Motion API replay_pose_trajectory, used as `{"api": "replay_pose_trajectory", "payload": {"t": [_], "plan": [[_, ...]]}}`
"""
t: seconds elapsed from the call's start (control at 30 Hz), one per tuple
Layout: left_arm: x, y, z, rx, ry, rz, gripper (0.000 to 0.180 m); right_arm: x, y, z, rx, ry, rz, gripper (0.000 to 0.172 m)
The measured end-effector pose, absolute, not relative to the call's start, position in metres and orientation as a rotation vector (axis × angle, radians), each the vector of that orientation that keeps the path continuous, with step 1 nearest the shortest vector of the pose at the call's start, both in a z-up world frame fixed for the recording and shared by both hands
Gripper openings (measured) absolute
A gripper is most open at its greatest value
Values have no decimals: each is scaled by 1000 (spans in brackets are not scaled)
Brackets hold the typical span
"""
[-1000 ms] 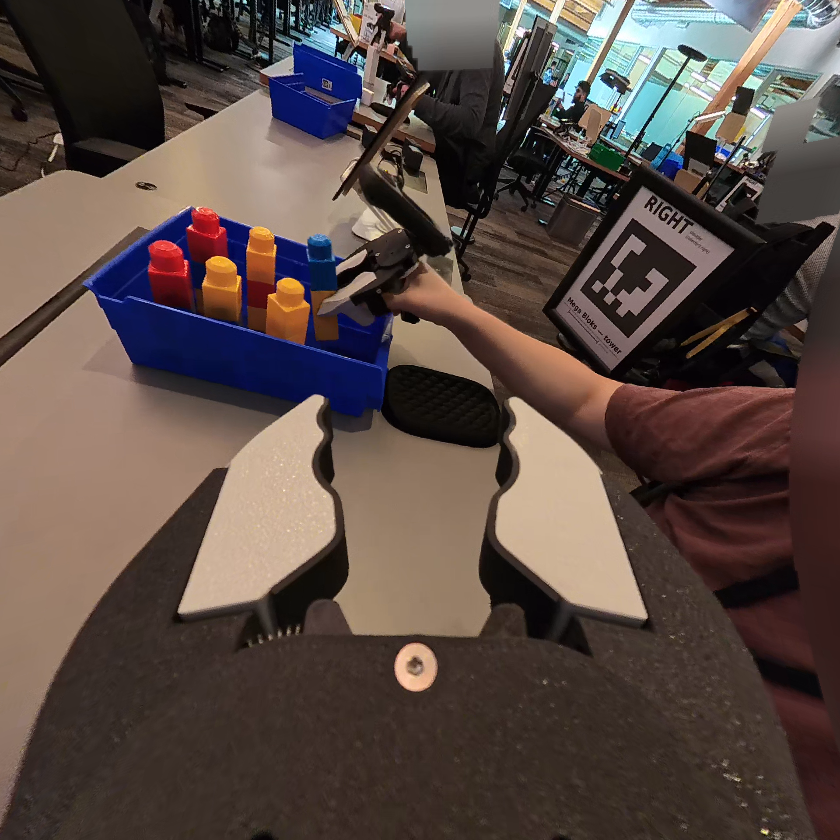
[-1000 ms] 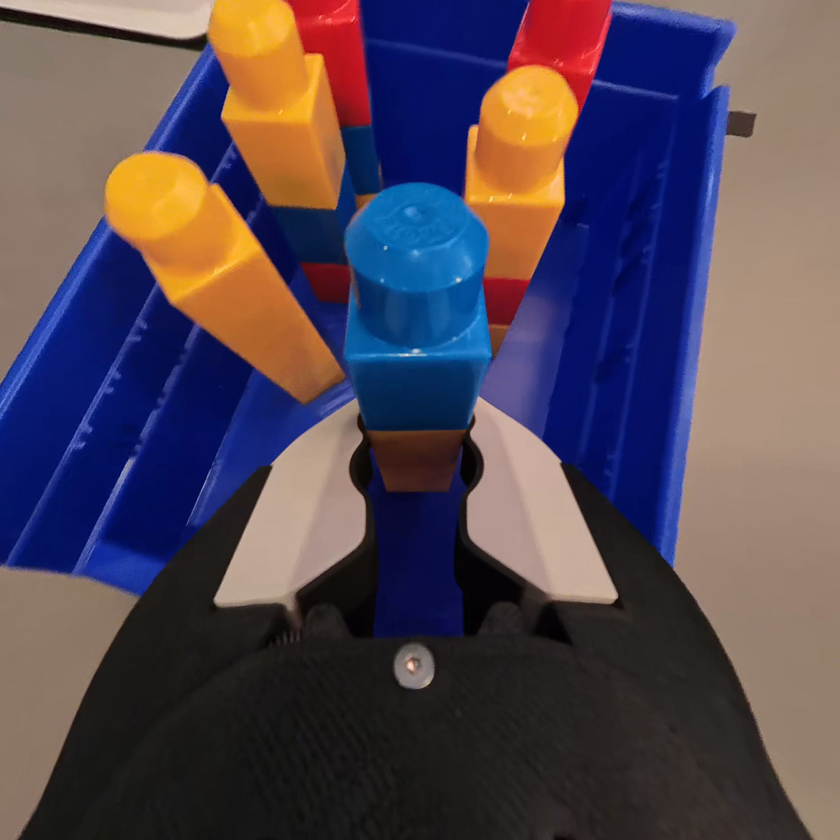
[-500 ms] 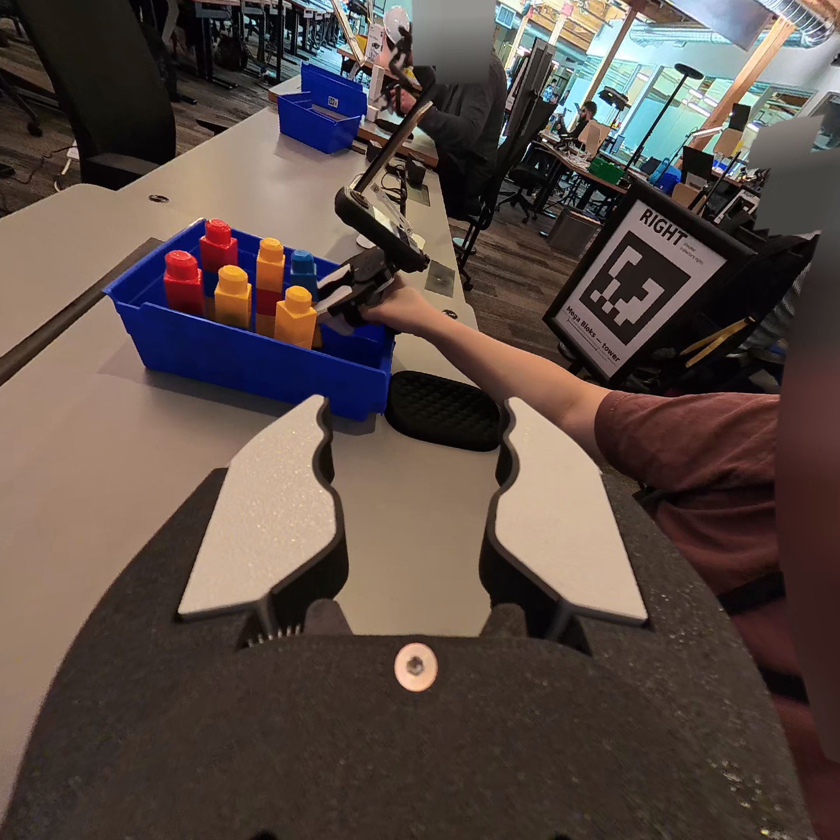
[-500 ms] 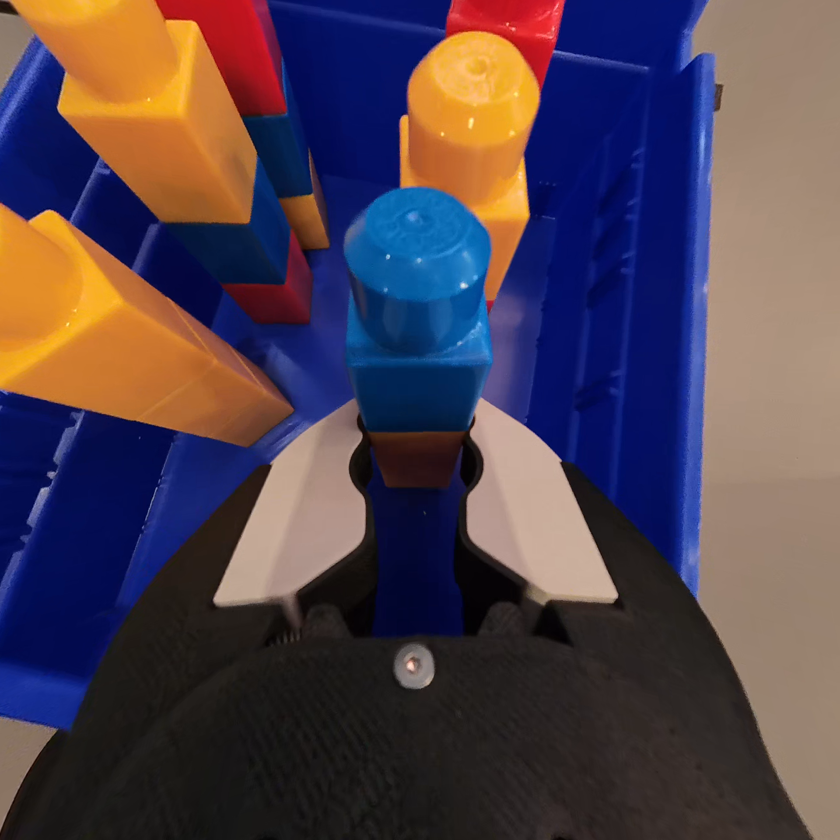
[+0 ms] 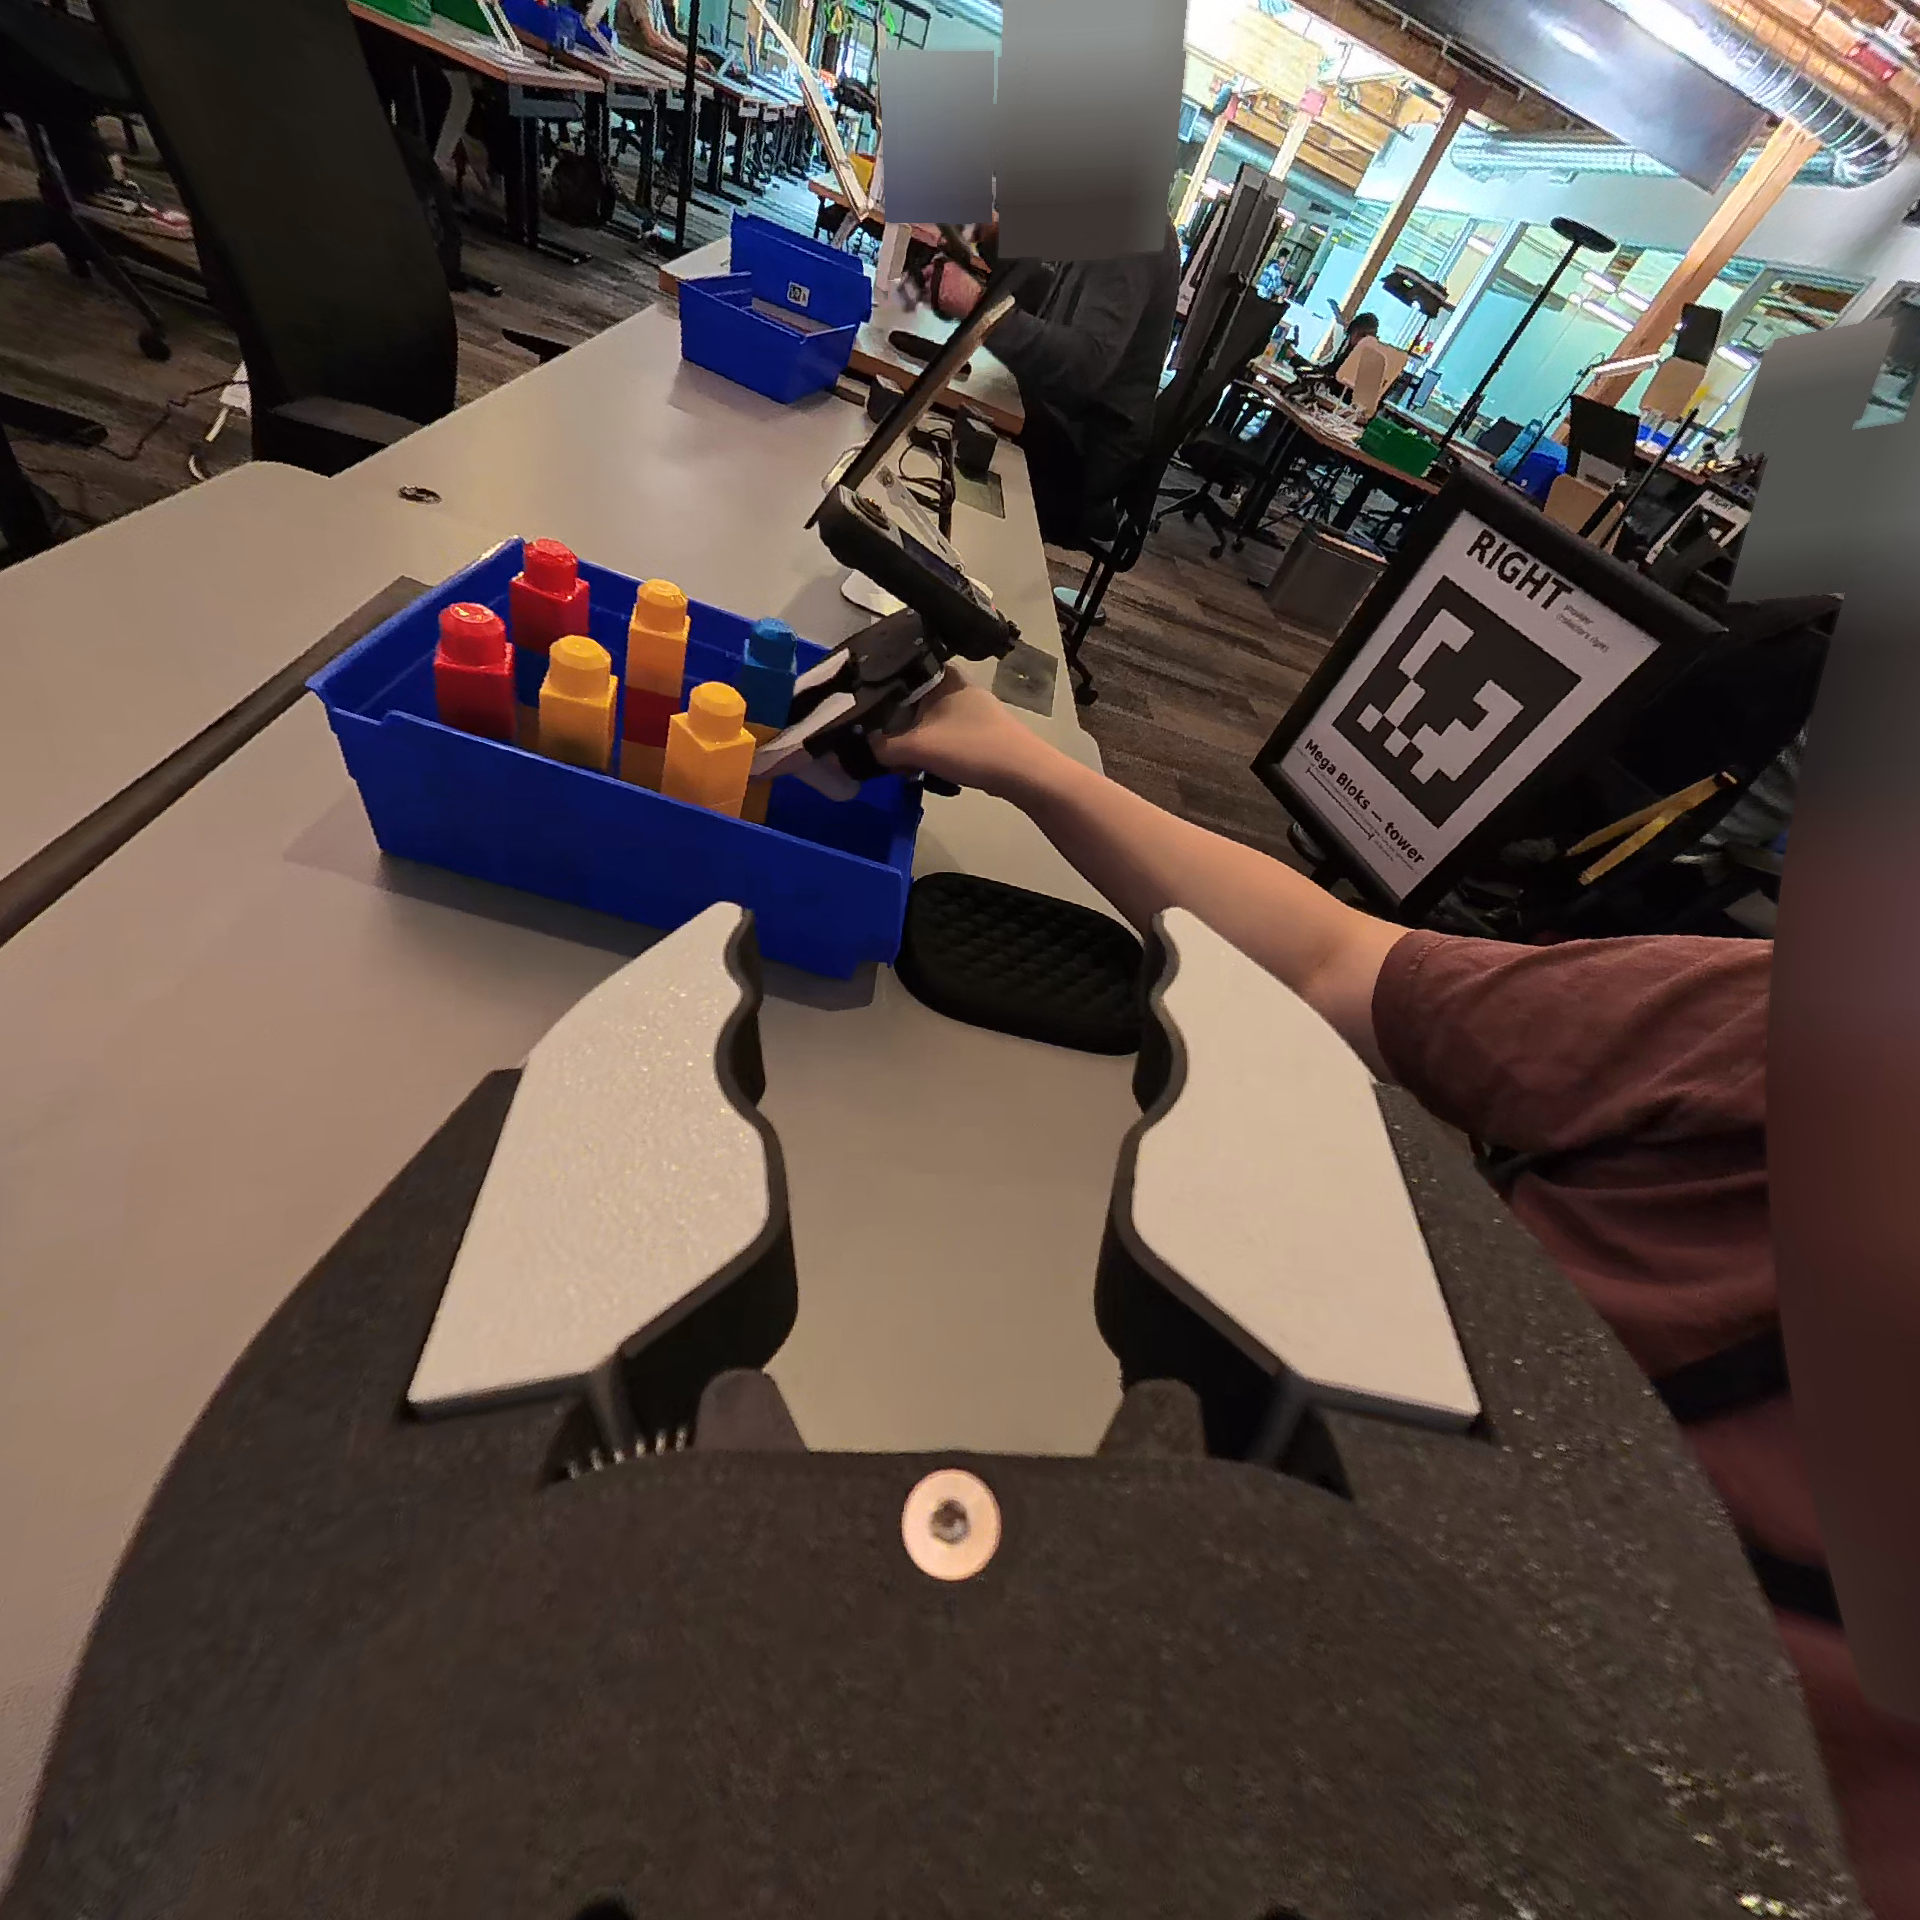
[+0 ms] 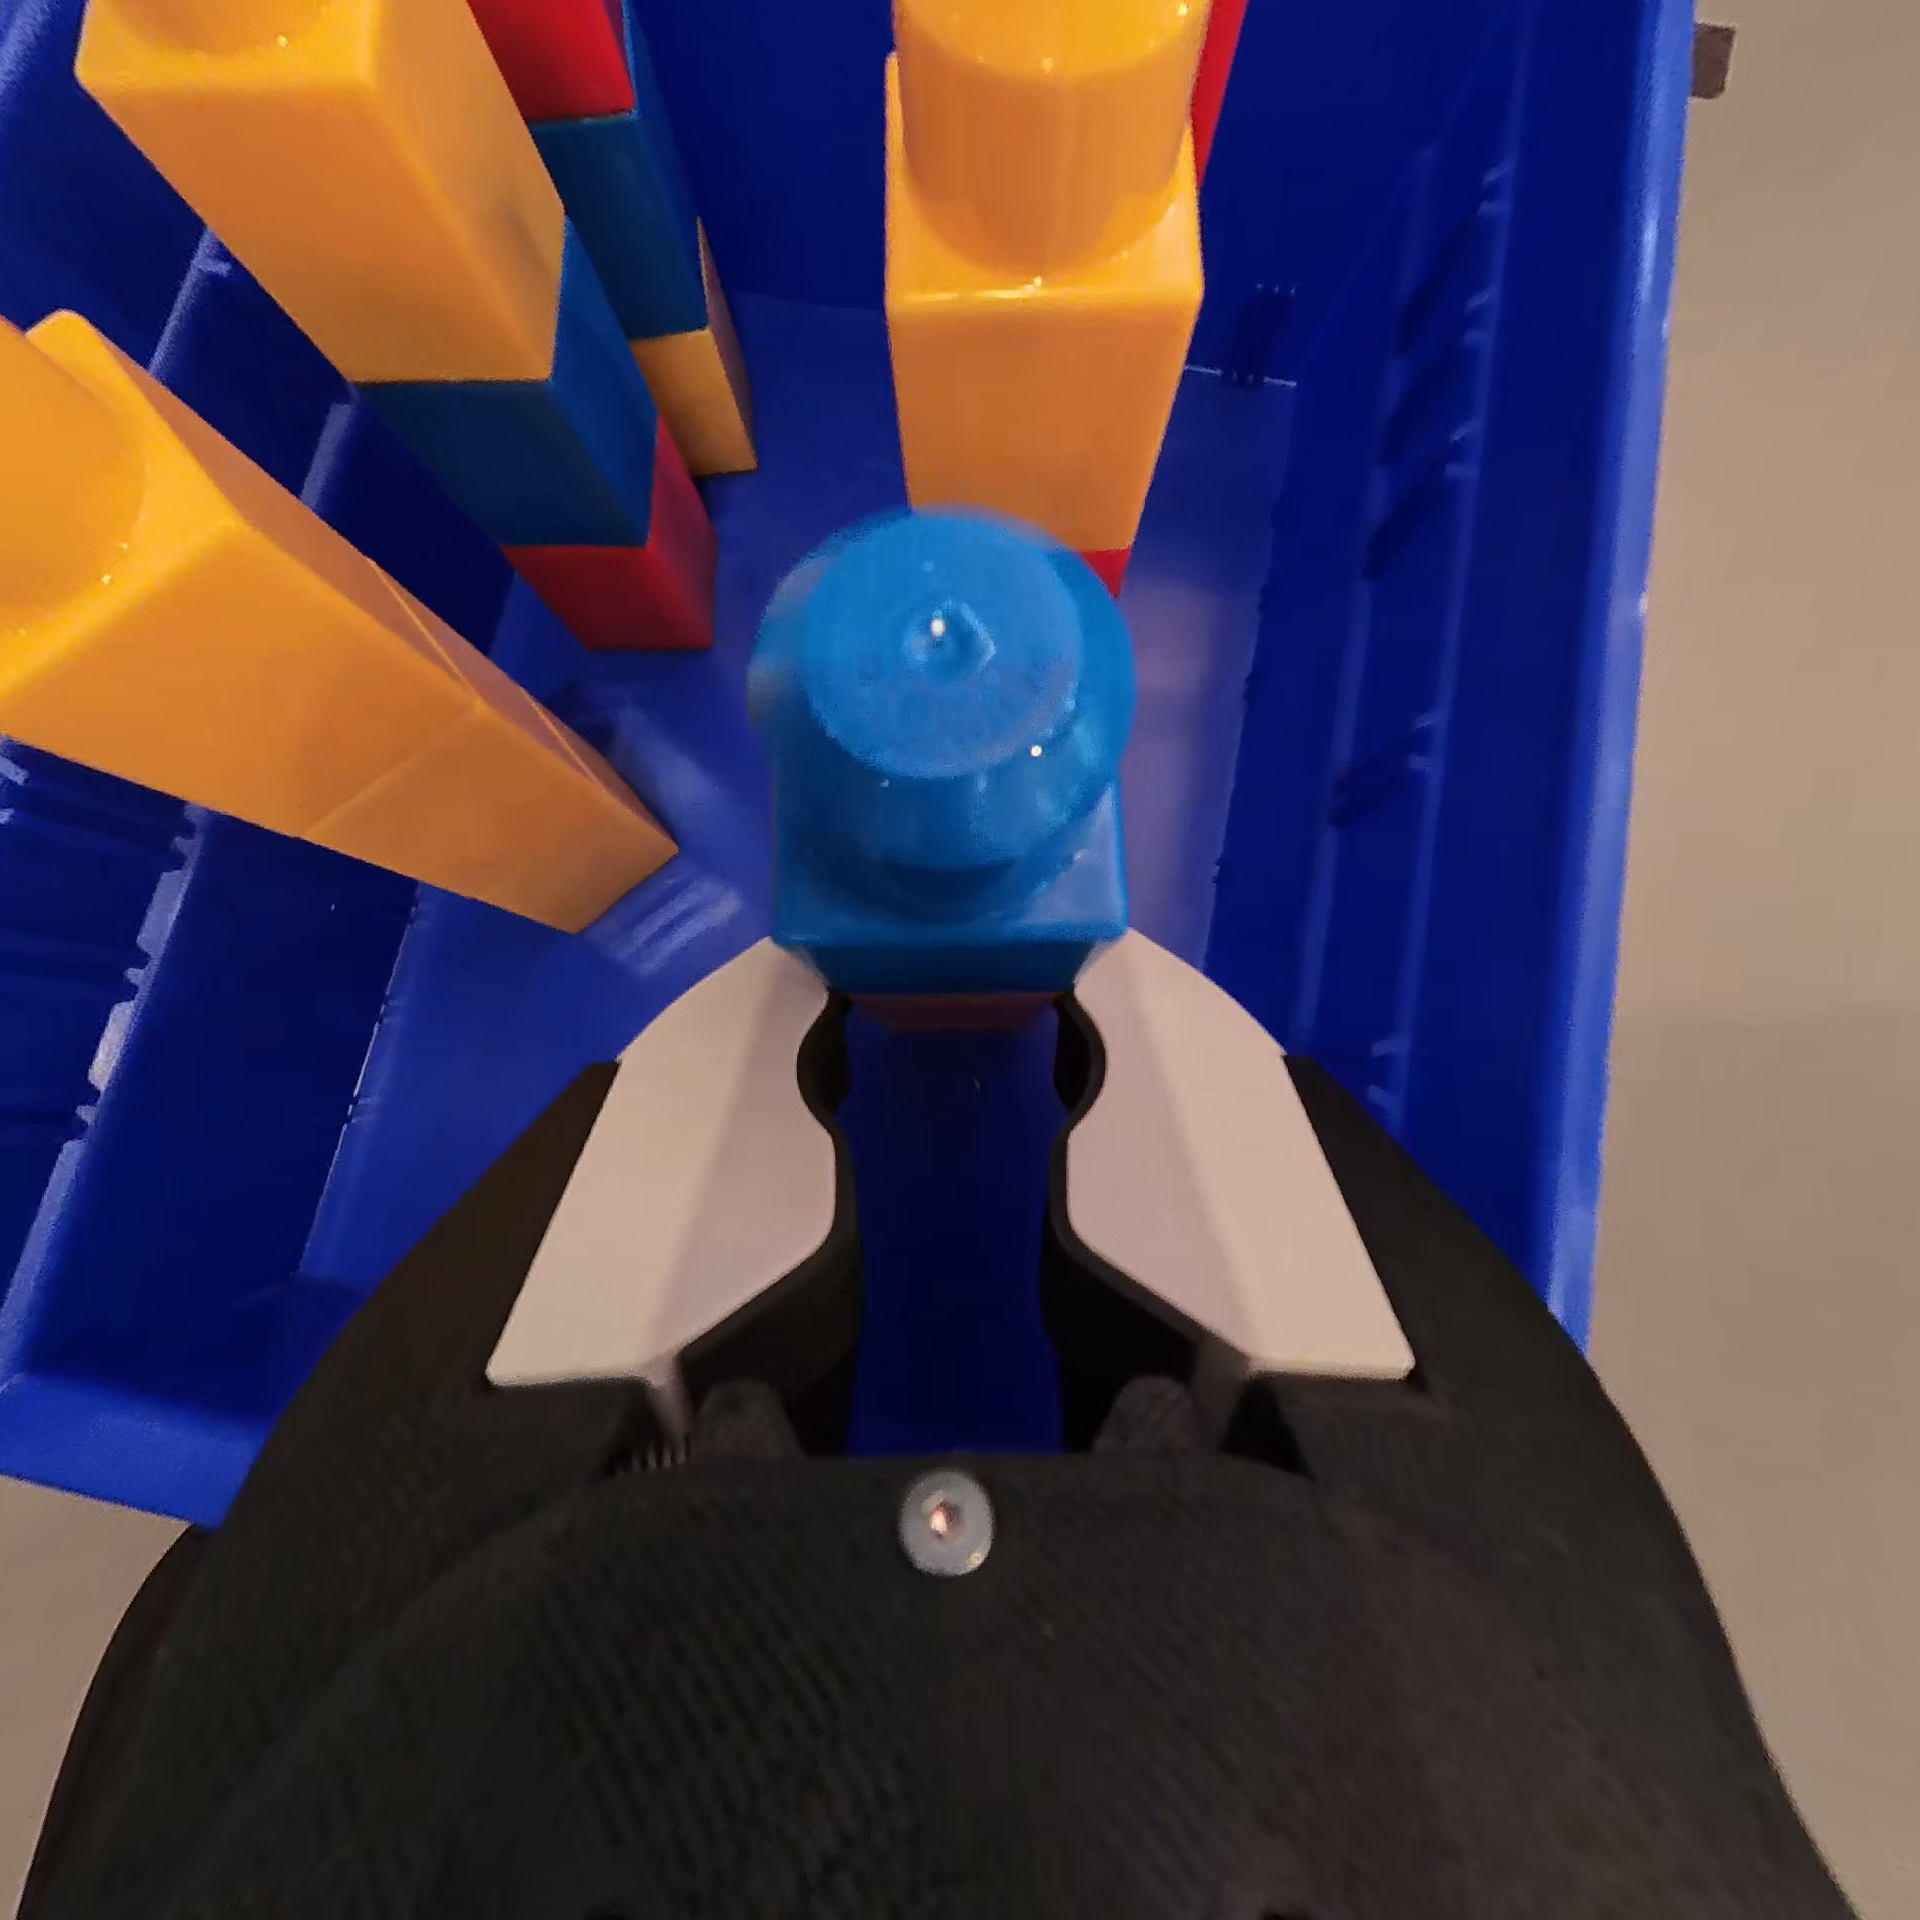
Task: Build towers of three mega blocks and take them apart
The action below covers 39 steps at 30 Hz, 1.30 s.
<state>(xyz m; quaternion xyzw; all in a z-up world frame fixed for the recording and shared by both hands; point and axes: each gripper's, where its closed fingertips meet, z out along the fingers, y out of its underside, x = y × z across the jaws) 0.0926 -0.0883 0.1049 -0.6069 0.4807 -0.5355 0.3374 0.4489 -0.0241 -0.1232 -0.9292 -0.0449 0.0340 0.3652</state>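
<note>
- The blue-topped tower is smeared by motion blur; its lower blocks are hidden behind the top block and the right tool's fingertips.
- The yellow-topped towers run off the right wrist view's top and left edges.
- The blue bin's near wall is hidden behind the tool body.

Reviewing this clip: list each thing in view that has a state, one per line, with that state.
Left gripper: open, nothing between its fingers, above the table.
Right gripper: closed on the blue-topped tower, inside the bin.
Blue-topped tower: upright, gripped below its blue block.
Other towers: standing upright in the bin.
Blue bin: on the table, holding towers.
Black pad: flat beside the bin.
</note>
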Motion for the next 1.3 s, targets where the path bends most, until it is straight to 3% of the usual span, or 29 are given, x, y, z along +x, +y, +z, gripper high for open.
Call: {"api": "replay_pose_trajectory", "payload": {"t": [0.23,0.3,0.5,0.73,0.87,1.0,1.17,1.3], "plan": [[92,-89,105,-1582,1256,-1398,70,450,-23,-125,-2394,-122,71,39],[90,-88,107,-1580,1245,-1400,72,449,-24,-127,-2404,-122,70,51],[62,-74,118,-1583,1163,-1341,74,449,-30,-98,-2276,-100,40,65],[-46,-16,115,-1762,838,-776,74,439,-59,8,-1928,-122,-48,69],[-100,-5,101,-1863,744,-540,74,386,-70,95,-1631,-196,172,68],[-132,0,83,-1980,634,-531,61,314,-72,155,-1481,-388,416,69],[-158,8,57,-2160,520,-399,54,237,-59,186,-1441,-638,525,68],[-145,-1,56,-2180,556,-372,55,199,-43,164,-1481,-761,525,65]]}}
